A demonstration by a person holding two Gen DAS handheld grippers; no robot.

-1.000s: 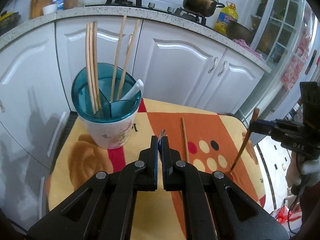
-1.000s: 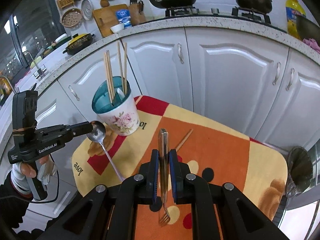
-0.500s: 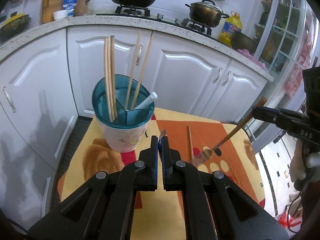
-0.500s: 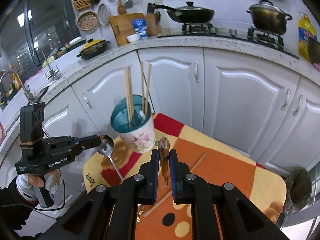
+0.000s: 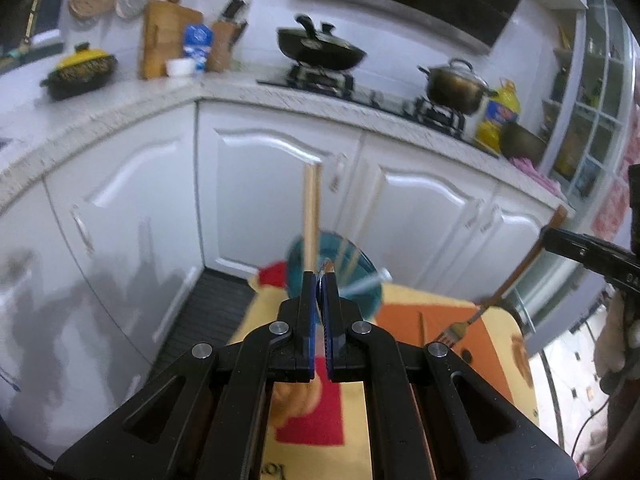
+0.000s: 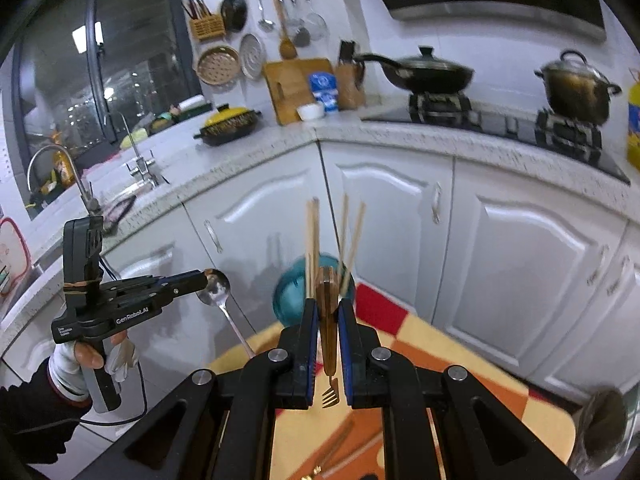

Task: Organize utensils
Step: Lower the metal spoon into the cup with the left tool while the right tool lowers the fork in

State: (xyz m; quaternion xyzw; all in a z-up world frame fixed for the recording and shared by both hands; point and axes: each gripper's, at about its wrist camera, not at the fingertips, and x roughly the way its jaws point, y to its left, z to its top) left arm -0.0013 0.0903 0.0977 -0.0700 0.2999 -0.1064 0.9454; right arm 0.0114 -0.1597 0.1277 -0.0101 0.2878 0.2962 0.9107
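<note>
Right now I have both tools raised above the surface (image 6: 472,364), each carrying one utensil so it can be dropped into the teal holder (image 6: 288,300) from above, I judge. My left tool (image 6: 202,280) is clamped on the bowl of a metal spoon (image 6: 218,290), so the handle hangs free below, slanting down and toward the surface; its long axis runs steeply, bowl up, handle tip down. My right tool (image 6: 328,332) is clamped on the wooden handle of a fork (image 6: 329,388), and the tines point down, toward the patterned cloth; from the left wrist view that fork (image 5: 516,280) slopes diagonally, handle up toward the right tool (image 5: 550,236), tines low. Holding each by its upper end keeps the free end leading, which suits sliding it into a compartment. The holder already carries several chopsticks (image 6: 312,240) standing nearly upright, leaning against the rim, so I judge any entry must thread between them. One more chopstick (image 5: 422,326) lies flat on the cloth, near the holder.
</note>
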